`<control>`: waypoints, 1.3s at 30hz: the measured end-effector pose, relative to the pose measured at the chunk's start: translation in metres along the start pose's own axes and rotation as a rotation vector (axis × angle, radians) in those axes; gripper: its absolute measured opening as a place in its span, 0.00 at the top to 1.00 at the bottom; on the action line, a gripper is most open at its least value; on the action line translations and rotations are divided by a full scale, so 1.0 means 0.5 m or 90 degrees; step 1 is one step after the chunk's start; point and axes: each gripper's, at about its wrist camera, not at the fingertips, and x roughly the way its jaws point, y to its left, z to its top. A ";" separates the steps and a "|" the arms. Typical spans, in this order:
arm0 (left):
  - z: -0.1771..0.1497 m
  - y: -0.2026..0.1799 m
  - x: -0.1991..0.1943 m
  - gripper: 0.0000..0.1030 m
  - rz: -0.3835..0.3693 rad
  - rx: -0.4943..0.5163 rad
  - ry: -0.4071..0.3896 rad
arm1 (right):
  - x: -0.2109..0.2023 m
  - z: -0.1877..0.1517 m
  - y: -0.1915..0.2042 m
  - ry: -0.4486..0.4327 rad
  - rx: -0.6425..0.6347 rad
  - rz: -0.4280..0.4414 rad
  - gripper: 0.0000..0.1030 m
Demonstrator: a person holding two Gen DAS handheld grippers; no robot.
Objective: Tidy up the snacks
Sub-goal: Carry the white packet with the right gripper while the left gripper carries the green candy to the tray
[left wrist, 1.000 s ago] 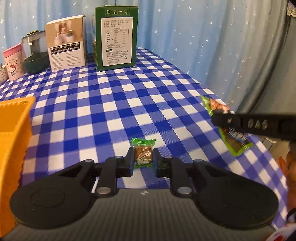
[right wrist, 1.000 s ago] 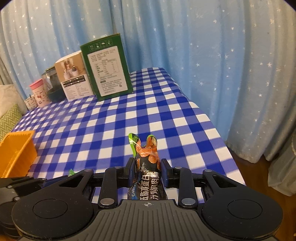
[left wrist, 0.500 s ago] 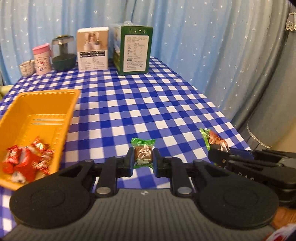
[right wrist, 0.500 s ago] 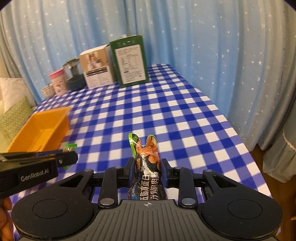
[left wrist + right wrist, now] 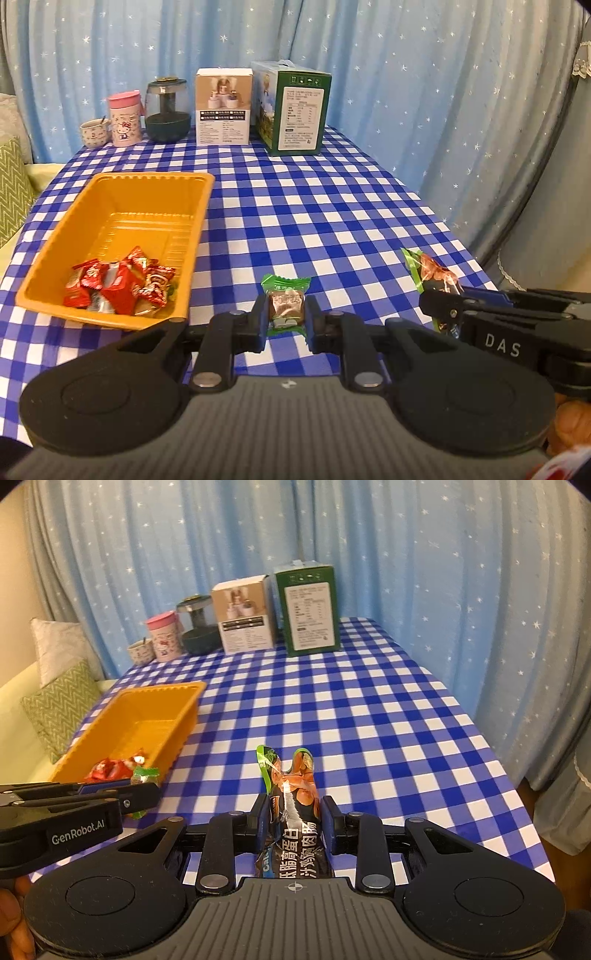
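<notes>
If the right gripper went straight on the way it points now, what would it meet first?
Probably nothing soon: the right gripper, shut on the sausage snack pack, points along bare checked tablecloth; the green box at the far edge looks like the first obstacle.

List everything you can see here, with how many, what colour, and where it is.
Orange tray: 1, orange, left side of the table.
Red snack packets: several, red, near end of the tray.
Green-wrapped candy: 1, green wrapper, brown centre, between the left gripper's fingers.
Sausage snack pack: 1, black and orange with green top, in the right gripper.
Green box: 1, far end of the table.
White box: 1, left of the green box.
Dark jar: 1, left of the white box.
Pink cup: 1, left of the jar.
Small cup: 1, white patterned, far left.
Checked tablecloth: 1, blue and white.
Starry curtain: blue, behind.
Cushion: 1, green zigzag, left.
Left gripper: black, shut.
Right gripper: black, shut.
</notes>
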 end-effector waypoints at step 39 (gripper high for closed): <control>0.033 0.186 -0.103 0.83 0.060 -0.059 -0.035 | 0.028 0.046 0.203 -0.005 -0.093 0.105 0.71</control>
